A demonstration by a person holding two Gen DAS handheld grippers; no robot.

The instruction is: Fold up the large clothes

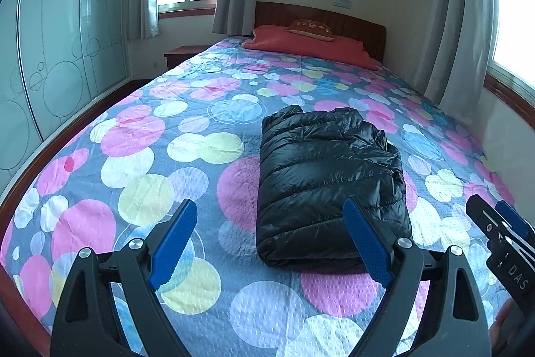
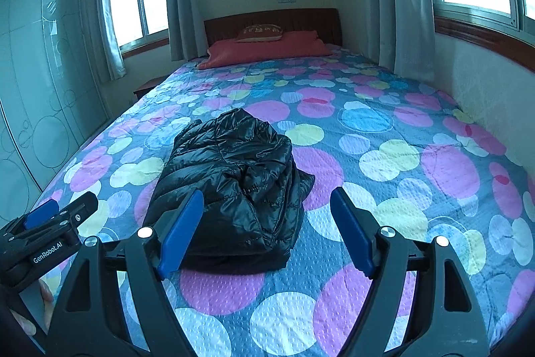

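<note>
Evidently the folding looked done: the black down jacket [image 1: 329, 186] lay as a compact bundle on the spotted bedspread [image 1: 150, 136], toward the foot of the bed, well short of the red pillow [image 1: 307, 46]. I held the left gripper [image 1: 271, 236] and right gripper [image 2: 267, 223] just off it, jaws spread wide and gripping nothing, I judged so the bundle could settle undisturbed.

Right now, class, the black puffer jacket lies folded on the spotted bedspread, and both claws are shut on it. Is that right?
Not quite. The black puffer jacket does lie folded on the spotted bedspread, but neither claw grips it: the left claw and right claw are both open and empty, short of it. Each wrist view shows its own.
</note>
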